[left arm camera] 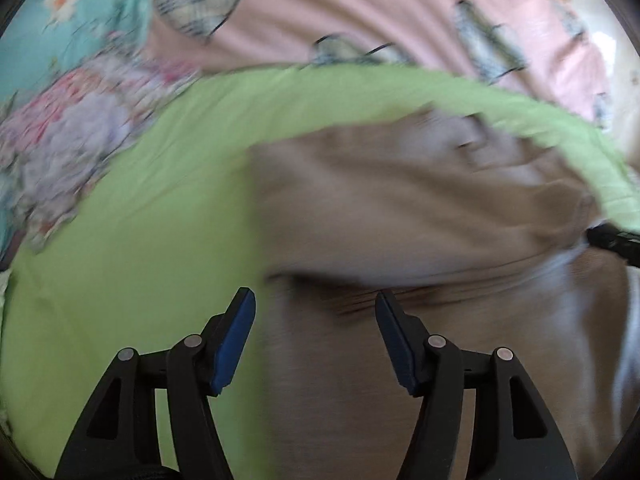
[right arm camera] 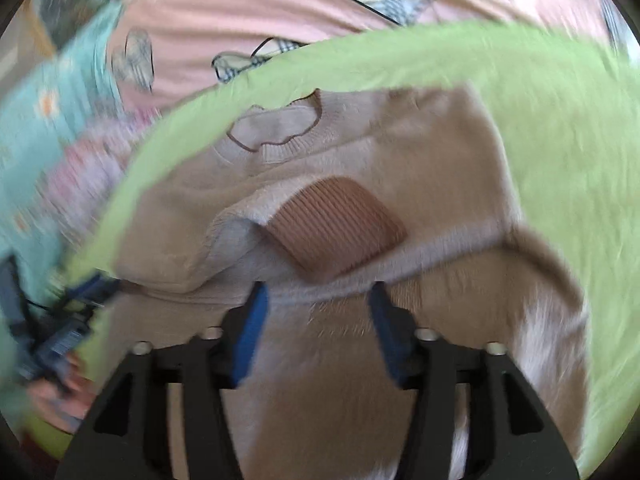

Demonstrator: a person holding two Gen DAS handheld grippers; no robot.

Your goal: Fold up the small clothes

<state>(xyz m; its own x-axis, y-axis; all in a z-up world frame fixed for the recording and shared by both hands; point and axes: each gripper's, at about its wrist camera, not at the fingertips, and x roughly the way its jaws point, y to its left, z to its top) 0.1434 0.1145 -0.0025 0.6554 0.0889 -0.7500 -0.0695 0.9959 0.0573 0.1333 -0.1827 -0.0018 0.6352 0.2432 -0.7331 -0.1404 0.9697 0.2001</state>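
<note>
the right gripper (right arm camera: 316, 300) has its jaws spread, hovering over the lower body of the beige sweater (right arm camera: 360, 184), gripping nothing. the left gripper (left arm camera: 316, 300) is likewise spread and empty above the sweater's edge. the sweater lies on the green cloth (right arm camera: 560, 128), its long axis running away from the right gripper, collar (right arm camera: 280, 136) at the far end. a brown ribbed cuff (right arm camera: 340, 224) lies folded across its chest, though motion blur makes this uncertain. beyond the green cloth lies a pink heart-print fabric (left arm camera: 360, 8).

Left tool (left arm camera: 316, 300) jaws spread wide, right tool (right arm camera: 316, 294) jaws likewise apart, both empty
</note>
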